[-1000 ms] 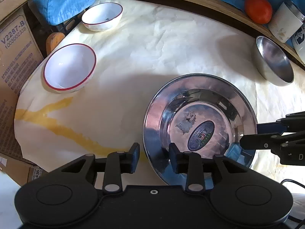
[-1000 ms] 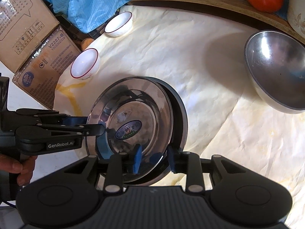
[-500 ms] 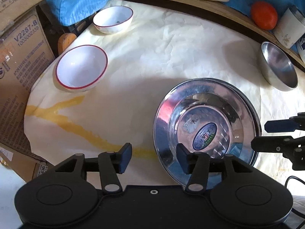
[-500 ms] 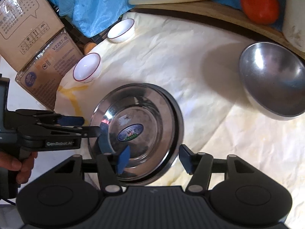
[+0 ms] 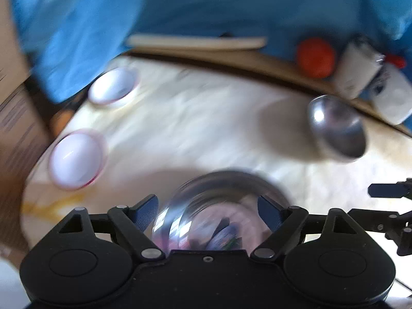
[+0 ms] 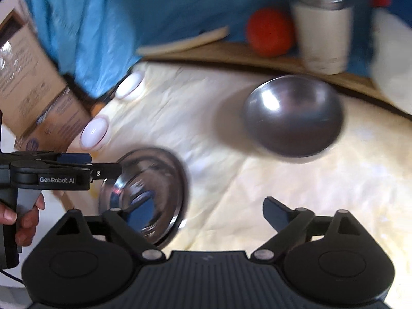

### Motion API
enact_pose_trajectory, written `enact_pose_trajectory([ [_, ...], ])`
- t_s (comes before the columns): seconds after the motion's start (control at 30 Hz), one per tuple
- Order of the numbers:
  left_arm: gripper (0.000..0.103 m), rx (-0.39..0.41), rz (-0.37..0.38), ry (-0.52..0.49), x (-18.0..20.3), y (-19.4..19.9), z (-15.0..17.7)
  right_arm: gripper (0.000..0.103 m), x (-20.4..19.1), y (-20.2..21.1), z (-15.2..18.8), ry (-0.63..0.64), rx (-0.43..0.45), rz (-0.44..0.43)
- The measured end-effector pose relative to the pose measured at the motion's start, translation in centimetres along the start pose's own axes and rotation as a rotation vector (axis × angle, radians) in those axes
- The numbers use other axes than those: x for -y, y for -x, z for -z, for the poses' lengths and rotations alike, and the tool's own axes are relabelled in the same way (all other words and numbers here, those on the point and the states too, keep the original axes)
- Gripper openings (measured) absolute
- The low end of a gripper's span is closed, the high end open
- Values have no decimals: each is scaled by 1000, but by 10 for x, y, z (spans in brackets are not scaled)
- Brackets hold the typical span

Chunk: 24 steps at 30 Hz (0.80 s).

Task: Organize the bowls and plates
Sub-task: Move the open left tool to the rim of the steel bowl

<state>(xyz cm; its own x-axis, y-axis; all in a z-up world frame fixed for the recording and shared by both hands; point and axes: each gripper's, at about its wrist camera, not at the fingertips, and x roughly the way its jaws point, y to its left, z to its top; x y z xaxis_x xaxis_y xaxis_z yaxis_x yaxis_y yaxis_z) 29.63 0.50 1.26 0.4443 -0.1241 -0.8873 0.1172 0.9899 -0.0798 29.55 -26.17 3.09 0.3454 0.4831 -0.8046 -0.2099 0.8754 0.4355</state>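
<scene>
Both jaws are opening, nothing clamped: the left hand-held gripper (image 5: 207,212) straddles the steel plates (image 5: 219,206), and the right hand-held gripper (image 6: 203,215) stands beside them. A finger catching the rim could shift the stack.

Both pictures are blurry. A round table (image 5: 231,59) has a brown wooden edge that curves across the upper part of the left wrist picture. A crinkly cream paper sheet (image 5: 206,123) covers most of its top, and a yellow streak (image 5: 54,204) runs over the sheet at the lower left. Behind the table, a big blue cloth (image 6: 134,7) fills the top of both pictures. Brown cardboard boxes (image 6: 33,87) with printing on them stand at the left edge. A bit of pale floor (image 5: 10,285) shows in the bottom left corner. Bright light falls on the paper.
</scene>
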Motion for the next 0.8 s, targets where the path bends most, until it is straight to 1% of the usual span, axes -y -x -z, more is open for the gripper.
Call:
enact_pose_trajectory([
  [0.1,96,28,47,-34,23,-6,-13,101,20,14,0,-49,49,35],
  [0.17,98,38,71,-57,39,-12,-22,103,34,23,1,-77,82,61],
  [0.3,99,26,97,-88,69,-26,-37,103,60,37,4,-129,118,104],
  [0.43,99,10,112,-113,92,-40,-49,103,82,46,9,-172,134,118],
  [0.7,99,-3,126,-133,113,-55,-64,103,103,54,9,-203,173,133],
  [0.8,99,-10,125,-124,114,-61,-71,103,108,51,3,-211,183,133],
])
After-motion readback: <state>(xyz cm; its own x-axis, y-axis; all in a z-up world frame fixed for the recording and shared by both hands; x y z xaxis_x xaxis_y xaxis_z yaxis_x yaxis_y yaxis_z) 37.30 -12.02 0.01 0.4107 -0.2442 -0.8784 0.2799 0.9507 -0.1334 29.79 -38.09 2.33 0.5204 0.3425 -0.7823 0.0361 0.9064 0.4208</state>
